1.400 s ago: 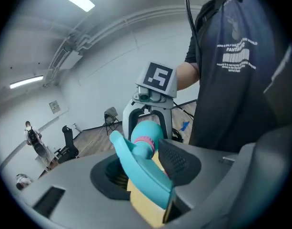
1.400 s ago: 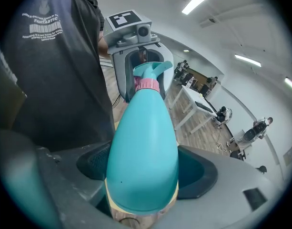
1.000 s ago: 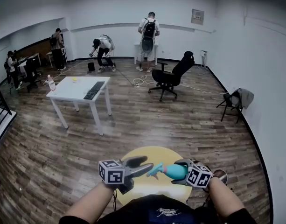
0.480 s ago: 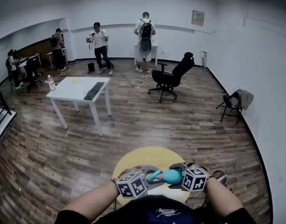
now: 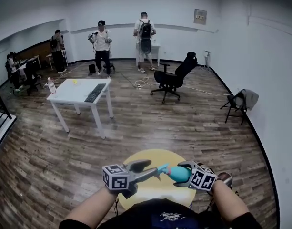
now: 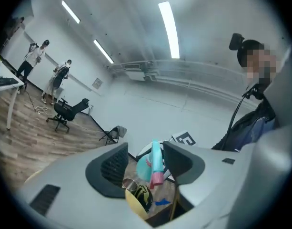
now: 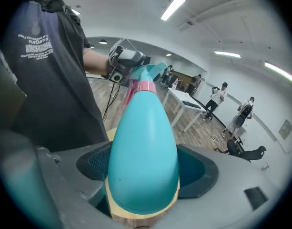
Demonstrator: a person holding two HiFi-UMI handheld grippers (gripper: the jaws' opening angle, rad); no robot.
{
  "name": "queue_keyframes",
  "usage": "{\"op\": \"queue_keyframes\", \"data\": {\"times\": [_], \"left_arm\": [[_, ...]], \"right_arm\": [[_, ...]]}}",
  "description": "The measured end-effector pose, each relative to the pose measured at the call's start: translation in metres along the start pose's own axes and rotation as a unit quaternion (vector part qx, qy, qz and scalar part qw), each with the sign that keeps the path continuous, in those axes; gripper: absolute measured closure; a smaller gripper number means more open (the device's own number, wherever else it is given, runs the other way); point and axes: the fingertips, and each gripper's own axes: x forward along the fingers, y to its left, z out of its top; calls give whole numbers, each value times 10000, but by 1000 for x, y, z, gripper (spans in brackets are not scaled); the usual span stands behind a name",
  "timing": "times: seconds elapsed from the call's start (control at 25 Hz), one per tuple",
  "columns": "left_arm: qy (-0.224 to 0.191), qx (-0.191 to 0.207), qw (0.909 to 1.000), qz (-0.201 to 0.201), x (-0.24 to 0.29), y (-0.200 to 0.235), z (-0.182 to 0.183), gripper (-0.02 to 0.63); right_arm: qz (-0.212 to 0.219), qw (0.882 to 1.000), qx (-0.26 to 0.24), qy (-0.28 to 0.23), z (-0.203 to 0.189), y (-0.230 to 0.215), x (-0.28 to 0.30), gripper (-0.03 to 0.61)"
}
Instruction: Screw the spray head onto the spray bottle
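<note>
Spray head (image 6: 155, 163): seated on the neck of the teal spray bottle (image 7: 143, 147), its pink collar (image 7: 141, 86) at the joint and its nozzle towards my left claw.
Spray bottle: held roughly level above the yellow round table (image 5: 150, 157).
Right claw (image 5: 184, 174): clamped on the bottle's wide body, a pad on each side.
Left claw (image 5: 149, 171): its jaws have just been opening. They stand well apart, the head shows in the gap, and neither pad presses on it.
Meaning: I judge this to be the let-go after one twist. I cannot tell how tight the head is, so another bite and turn is likely.
Half a second ago: my left claw was crowded up against the head. It is now drawn back to the left, and the bottle has barely shifted.
</note>
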Motion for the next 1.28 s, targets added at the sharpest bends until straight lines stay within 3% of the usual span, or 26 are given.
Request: {"op": "queue_keyframes", "data": {"times": [0.12, 0.16, 0.2, 0.24, 0.32, 0.36, 0.44, 0.52, 0.56, 0.6, 0.64, 0.76, 0.8, 0.84, 0.92, 0.96, 1.04, 1.12, 1.2, 1.24, 1.28], "left_arm": [[662, 130, 9972, -328, 12, -18, -25, 324], [968, 436, 9936, -389, 21, -26, -37, 324], [1262, 949, 9868, -372, 30, -33, -47, 373], [1532, 1637, 9741, -294, 38, -37, -55, 439], [2062, 3016, 9307, -178, 43, -44, -69, 445], [2286, 3495, 9084, -210, 42, -47, -75, 446], [2540, 4050, 8774, -410, 37, -53, -85, 445], [2627, 4329, 8605, -561, 32, -55, -91, 443], [2626, 4323, 8607, -578, 31, -54, -92, 443], [2570, 4172, 8698, -576, 31, -52, -91, 443], [2437, 3870, 8874, -574, 32, -51, -88, 443], [1681, 2480, 9530, -448, 29, -42, -65, 434], [1384, 2027, 9688, -348, 24, -35, -53, 413], [1088, 1629, 9803, -248, 18, -29, -40, 359], [647, 1078, 9920, -135, 7, -19, -18, 318], [594, 975, 9934, -122, 4, -16, -12, 318], [886, 1133, 9895, -118, 6, -16, -15, 303], [1478, 1656, 9749, -190, 18, -25, -36, 289], [1994, 2534, 9458, -391, 34, -42, -61, 327], [2187, 3083, 9247, -464, 38, -50, -71, 440], [2363, 3589, 9016, -504, 40, -55, -80, 439]], "right_arm": [[14, 9992, -350, 208, 3, 8, 7, 167], [29, 9980, -553, 297, 7, 12, 11, 167], [46, 9958, -793, 449, 10, 15, 15, 167], [77, 9928, -1011, 645, 8, 18, 19, 167], [279, 9896, -1136, 843, 0, 27, 23, 167], [440, 9902, -1062, 795, -3, 35, 23, 167], [699, 9916, -896, 612, -4, 48, 22, 166], [845, 9918, -815, 500, -2, 55, 24, 169], [891, 9917, -796, 478, -1, 55, 25, 172], [915, 9918, -775, 454, 0, 54, 24, 173], [910, 9923, -737, 409, 2, 52, 23, 173], [764, 9956, -505, 189, 5, 40, 14, 175], [699, 9966, -414, 158, 2, 36, 12, 175], [629, 9973, -331, 175, -2, 31, 9, 175], [485, 9981, -225, 316, -16, 23, 5, 175], [427, 9981, -219, 398, -21, 20, 4, 176], [356, 9975, -342, 513, -20, 19, 5, 176], [333, 9957, -631, 593, -7, 23, 9, 176], [375, 9910, -1020, 778, 2, 30, 16, 176], [445, 9877, -1182, 917, 1, 34, 20, 179], [557, 9855, -1250, 1004, -3, 39, 23, 179]]}}
